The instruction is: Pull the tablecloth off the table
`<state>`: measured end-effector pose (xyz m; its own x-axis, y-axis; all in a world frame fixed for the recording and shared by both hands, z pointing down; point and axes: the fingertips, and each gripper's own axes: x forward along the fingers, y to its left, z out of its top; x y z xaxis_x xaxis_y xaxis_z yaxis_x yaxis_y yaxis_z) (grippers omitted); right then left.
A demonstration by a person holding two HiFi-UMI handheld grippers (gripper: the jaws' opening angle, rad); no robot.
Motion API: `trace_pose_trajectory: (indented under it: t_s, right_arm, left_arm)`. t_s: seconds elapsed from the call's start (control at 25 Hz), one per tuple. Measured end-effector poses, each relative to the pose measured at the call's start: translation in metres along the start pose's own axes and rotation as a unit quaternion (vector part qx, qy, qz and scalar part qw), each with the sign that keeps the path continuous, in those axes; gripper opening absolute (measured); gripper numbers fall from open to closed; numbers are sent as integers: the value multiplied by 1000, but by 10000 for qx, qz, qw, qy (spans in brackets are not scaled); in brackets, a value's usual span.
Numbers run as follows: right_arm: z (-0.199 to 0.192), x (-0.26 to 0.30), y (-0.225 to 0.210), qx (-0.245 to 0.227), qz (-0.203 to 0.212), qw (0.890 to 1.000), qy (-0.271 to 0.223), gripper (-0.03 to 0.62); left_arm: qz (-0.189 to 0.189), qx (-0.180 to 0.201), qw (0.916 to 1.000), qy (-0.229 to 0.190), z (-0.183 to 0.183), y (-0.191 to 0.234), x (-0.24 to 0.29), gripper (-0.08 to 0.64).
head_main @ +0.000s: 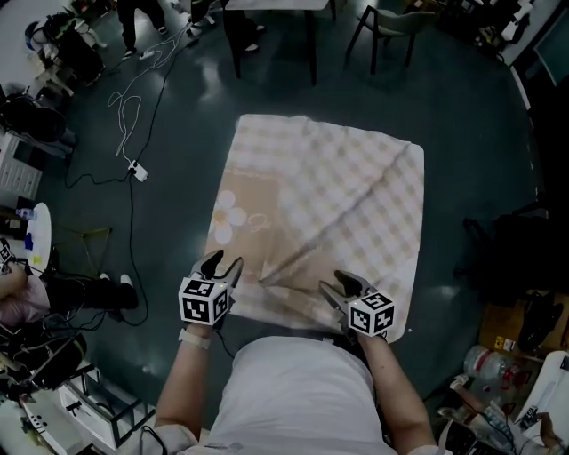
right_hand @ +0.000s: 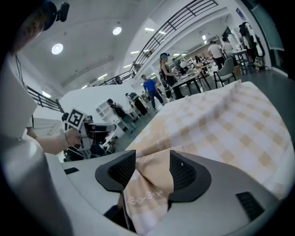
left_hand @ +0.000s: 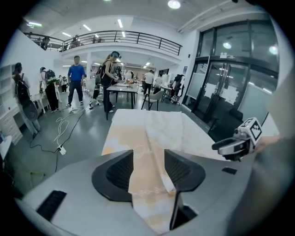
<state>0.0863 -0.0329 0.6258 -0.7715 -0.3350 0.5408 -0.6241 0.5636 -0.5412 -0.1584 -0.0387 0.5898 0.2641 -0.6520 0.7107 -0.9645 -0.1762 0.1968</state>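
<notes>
A beige and white checked tablecloth (head_main: 329, 204) with a flower print covers the table in front of me, with a diagonal crease across it. My left gripper (head_main: 222, 262) is at the cloth's near left corner. Its jaws stand apart, and a strip of the cloth (left_hand: 154, 138) shows in the gap between them (left_hand: 148, 168). My right gripper (head_main: 336, 284) is over the near edge, right of the middle. It is open, with a bunched fold of the cloth (right_hand: 150, 184) lying between its jaws (right_hand: 153, 168). Each gripper shows in the other's view: right gripper (left_hand: 235, 145), left gripper (right_hand: 92, 129).
Dark floor surrounds the table. A white cable and power strip (head_main: 138, 171) lie on the floor at left. A chair (head_main: 391, 27) and another table (head_main: 267, 9) stand beyond. Boxes and bottles (head_main: 498, 355) crowd the lower right. Several people stand in the hall behind.
</notes>
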Motion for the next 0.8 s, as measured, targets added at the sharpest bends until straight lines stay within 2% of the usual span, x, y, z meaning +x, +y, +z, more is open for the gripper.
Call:
trace_pose_trajectory:
  t_s: [0.24, 0.4, 0.52, 0.64, 0.8]
  right_arm:
    - [-17, -36, -14, 367, -669, 9970, -121, 201]
    - [-21, -47, -23, 566, -983, 9934, -190, 201]
    - [-29, -49, -22, 696, -1090, 9914, -220, 201]
    - [-36, -48, -18, 745, -1159, 9903, -184, 201]
    - [-42, -49, -16, 818, -1236, 9888, -156, 201]
  left_arm:
    - [242, 222, 9992, 240, -16, 66, 55, 240]
    - [452, 111, 9973, 563, -32, 106, 86, 265]
    - [593, -161, 9947, 824, -49, 134, 104, 276]
    - [587, -731, 9913, 920, -63, 154, 119, 279]
    - [200, -1051, 9901, 913, -70, 157, 139, 279]
